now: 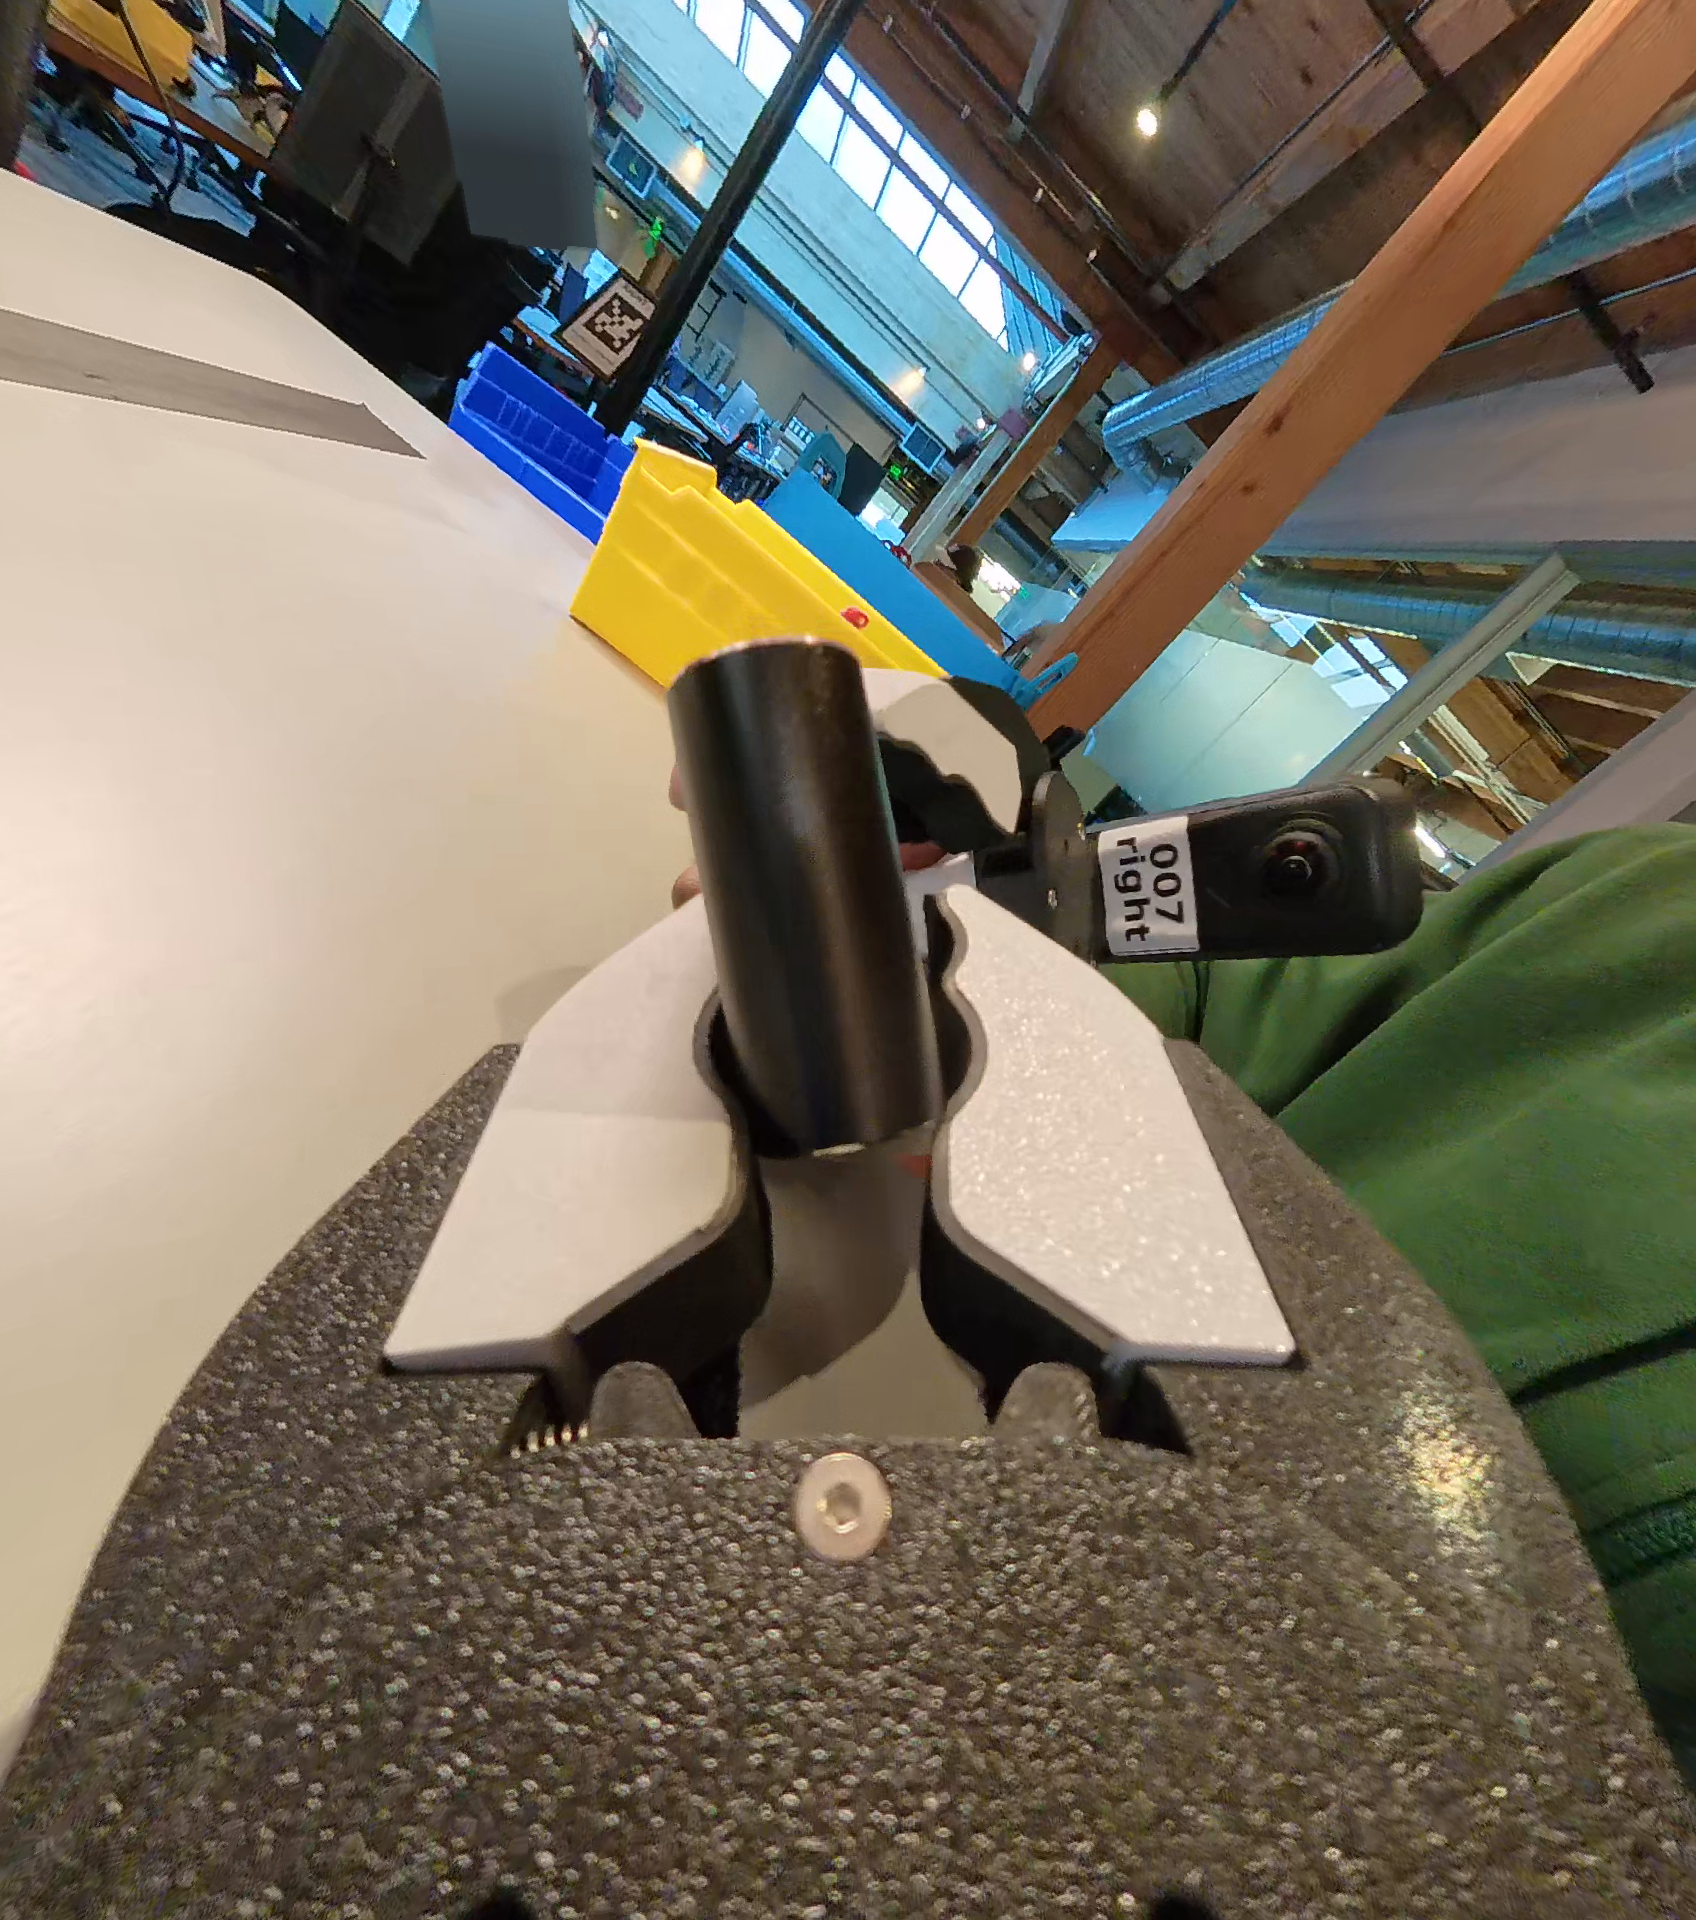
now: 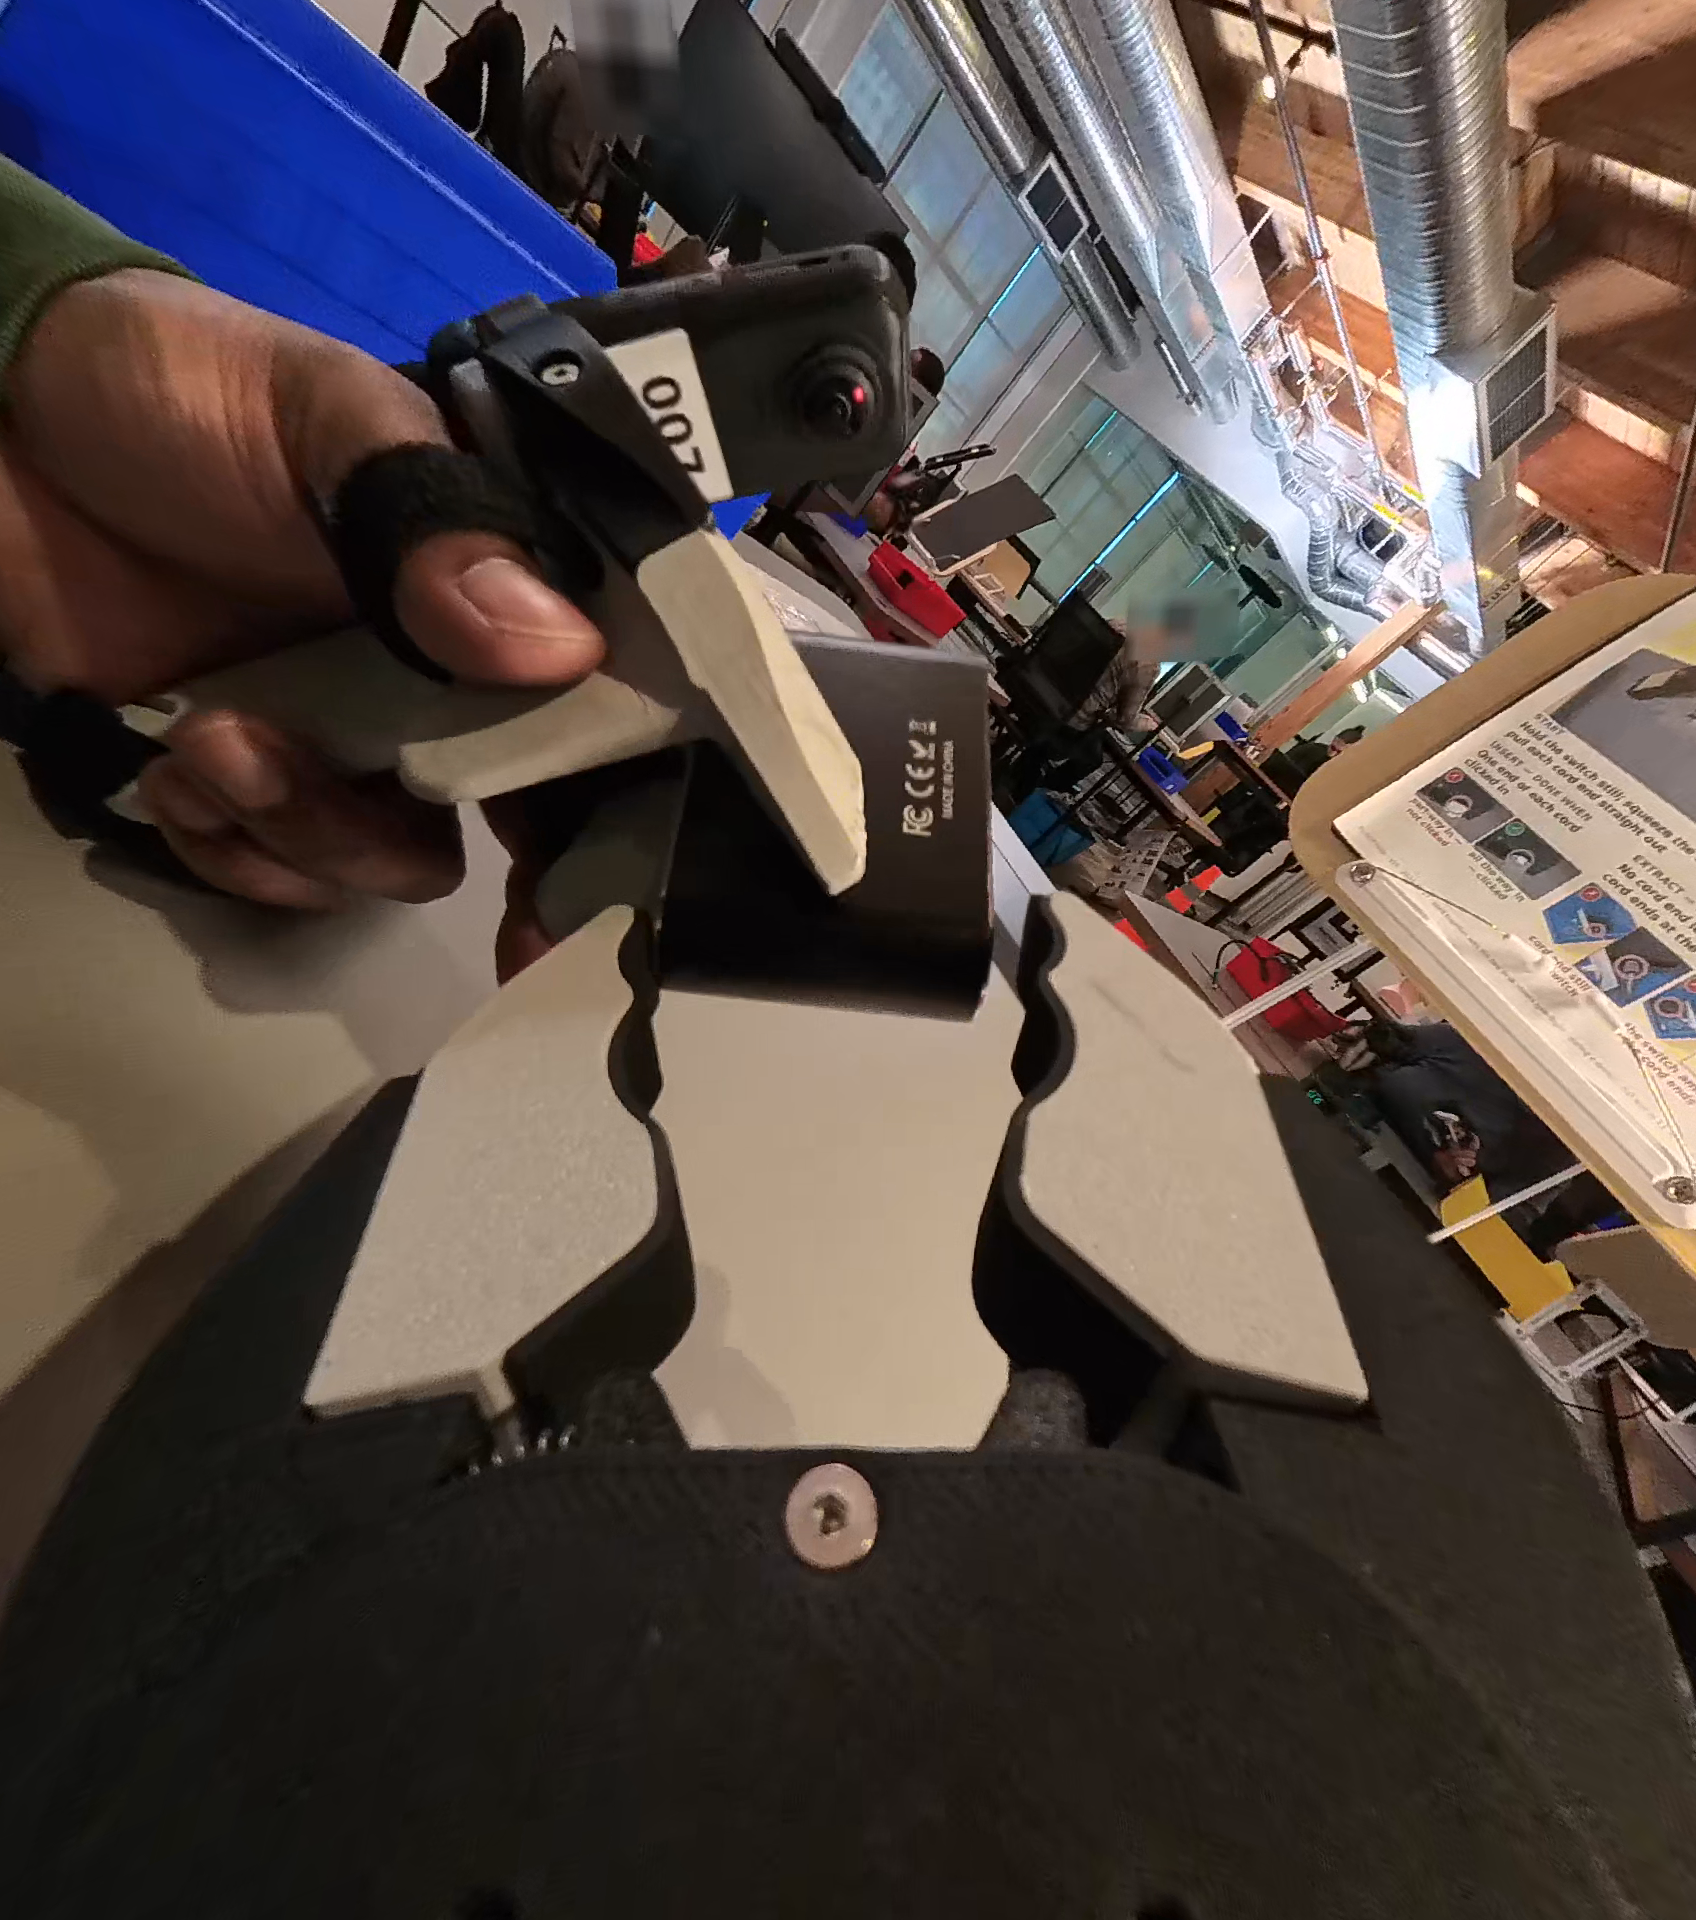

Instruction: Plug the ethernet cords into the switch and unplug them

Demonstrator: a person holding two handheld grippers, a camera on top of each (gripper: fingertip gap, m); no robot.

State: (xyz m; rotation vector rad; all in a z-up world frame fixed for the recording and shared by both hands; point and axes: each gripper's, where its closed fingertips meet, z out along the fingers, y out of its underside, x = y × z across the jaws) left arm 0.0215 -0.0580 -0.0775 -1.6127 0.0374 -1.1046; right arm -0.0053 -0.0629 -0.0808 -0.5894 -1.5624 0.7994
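**Switch pinched in your left gripper, right gripper spread beside it**

Left wrist view: your left gripper [image 1: 828,1049] is pinching the black switch [image 1: 802,894], which stands up tilted between its grey fingers [image 1: 615,1122]; seen end-on here, the switch looks like a narrow dark bar; behind the switch lies the pale table [image 1: 148,727], and beyond the switch at the table's far edge sits a yellow bin [image 1: 719,582] with blue bins [image 1: 532,416] further back; just right of the switch you see your right gripper [image 1: 969,769] with its camera [image 1: 1270,873], and below that your green sleeve [image 1: 1498,1143].

Right wrist view: your right gripper [image 2: 839,966] is spread wide, its fingers [image 2: 1145,1153] apart with bare table between them; the switch [image 2: 854,831] sits just ahead of the fingertips, its flat black face turned toward you, clamped by your left gripper [image 2: 719,790]; left of the switch your left hand [image 2: 200,582] grips the handle; right of the switch stands an instruction sheet [image 2: 1602,883] on a wooden board; no ethernet cord shows in either view.
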